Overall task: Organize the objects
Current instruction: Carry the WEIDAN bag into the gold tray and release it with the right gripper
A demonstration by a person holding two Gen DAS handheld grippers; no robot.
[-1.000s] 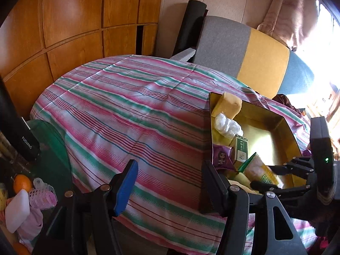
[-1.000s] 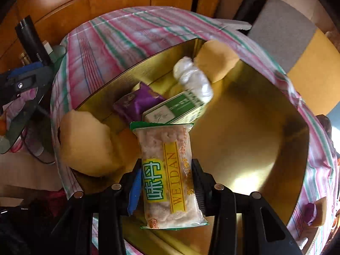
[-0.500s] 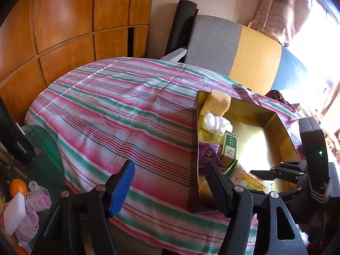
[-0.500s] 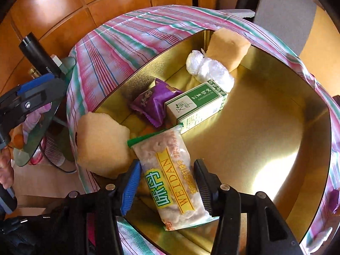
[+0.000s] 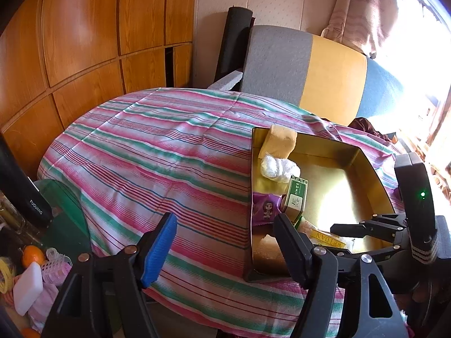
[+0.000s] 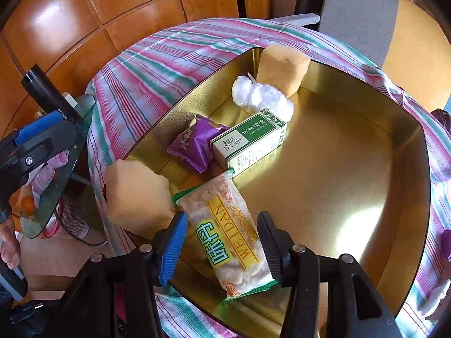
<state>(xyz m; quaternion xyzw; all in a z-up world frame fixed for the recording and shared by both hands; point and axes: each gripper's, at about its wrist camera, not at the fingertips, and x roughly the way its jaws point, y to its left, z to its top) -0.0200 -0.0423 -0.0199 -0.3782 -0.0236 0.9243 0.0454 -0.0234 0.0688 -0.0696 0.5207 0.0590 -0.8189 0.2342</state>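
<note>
Striped cloth point(image 5: 157, 152) is carrying the gold tray point(image 6: 352, 174). Your right gripper point(image 6: 222, 242), spread, is straddling the snack packet point(image 6: 228, 233) at 6 o'clock, seemingly releasing; next, withdraw cleanly. Left gripper point(image 5: 225, 242) is hanging spread, empty.

Home: striped tablecloth point(image 5: 157, 152), curtain point(image 5: 363, 8)

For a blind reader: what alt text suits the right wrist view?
Open right tongs straddle a WEIDAN snack packet lying in a gold tray, beside a green box, purple sachet and sponges.
</note>
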